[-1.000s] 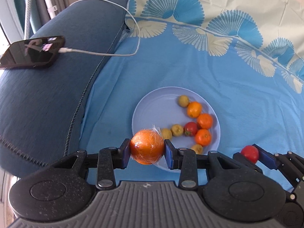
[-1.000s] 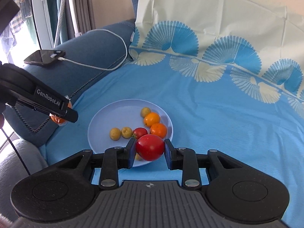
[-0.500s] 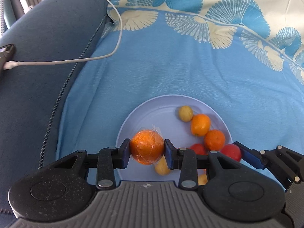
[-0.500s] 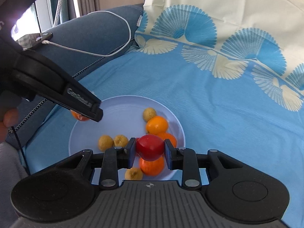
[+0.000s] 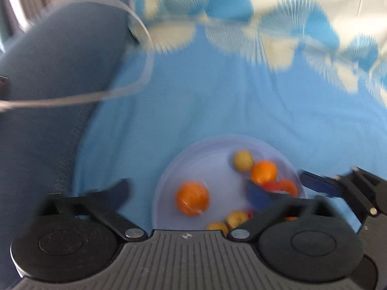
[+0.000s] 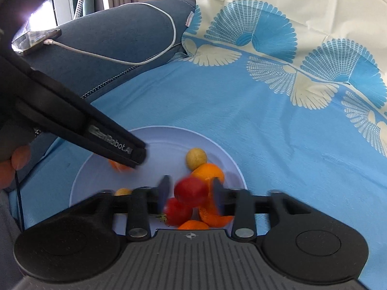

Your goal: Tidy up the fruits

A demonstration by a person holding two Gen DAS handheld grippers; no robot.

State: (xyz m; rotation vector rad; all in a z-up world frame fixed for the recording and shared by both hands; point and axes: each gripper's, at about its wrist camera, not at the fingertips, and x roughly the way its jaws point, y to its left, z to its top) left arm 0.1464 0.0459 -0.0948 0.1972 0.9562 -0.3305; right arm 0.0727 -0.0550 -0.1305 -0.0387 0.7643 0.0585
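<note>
Both grippers have let go: left gripper [image 5: 191, 188], fingers wide apart, leaves the orange [image 5: 192, 198] at the plate's [image 5: 210, 149] nine o'clock; right gripper [image 6: 191, 193] fingers stand parted around the tomato [image 6: 191, 191].

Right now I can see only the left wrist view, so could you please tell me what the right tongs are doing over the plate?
Observer: The right tongs sit on either side of a red tomato over the plate. Blur hides whether they grip it.
Operator: Is any fruit close to that tomato?
Observer: Yes, a second red fruit lies on the near side of it, and an orange lies behind it.
Operator: Where does the white cable lead?
Observer: It leads to a phone lying on the sofa arm.
</note>
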